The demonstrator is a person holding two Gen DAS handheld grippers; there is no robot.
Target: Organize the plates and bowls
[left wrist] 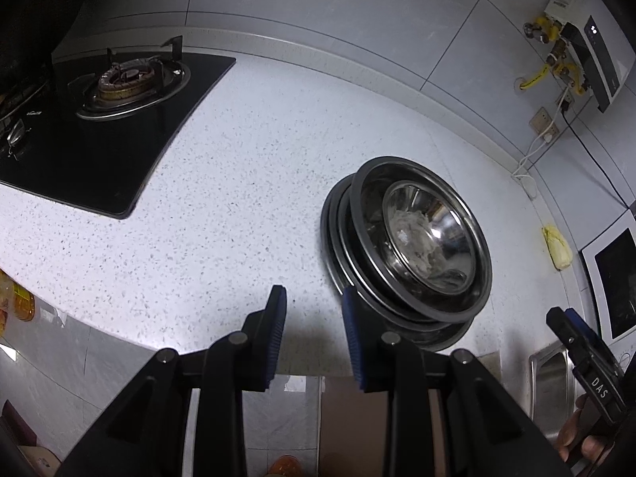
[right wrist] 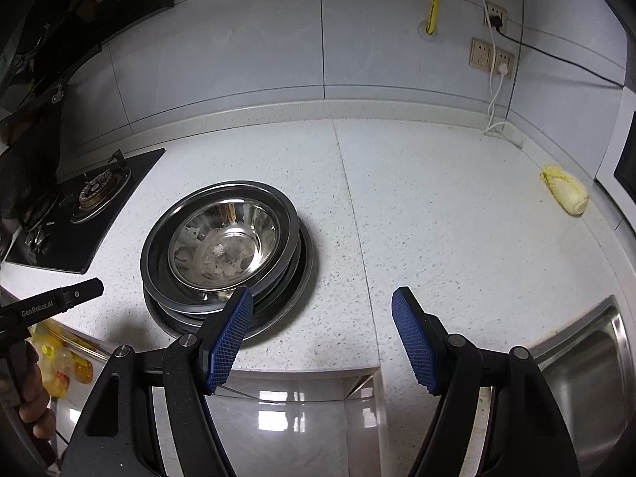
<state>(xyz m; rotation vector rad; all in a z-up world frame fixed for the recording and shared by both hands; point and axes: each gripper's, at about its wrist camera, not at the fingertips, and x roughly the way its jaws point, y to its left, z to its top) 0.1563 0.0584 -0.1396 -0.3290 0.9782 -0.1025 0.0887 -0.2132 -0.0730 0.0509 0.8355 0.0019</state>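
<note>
A stack of steel plates with a shiny steel bowl nested on top stands on the speckled white counter. My left gripper hangs over the counter's front edge, just left of the stack, open with nothing between its fingers; its right pad overlaps the stack's near rim in the picture. In the right wrist view the plates and bowl lie left of centre. My right gripper is open and empty to their right, its left pad in front of the stack's near edge.
A black gas hob fills the counter's left end. A steel sink is sunk in at the right. A pale yellow cabbage lies near a white appliance. Cables hang from wall sockets down to the counter.
</note>
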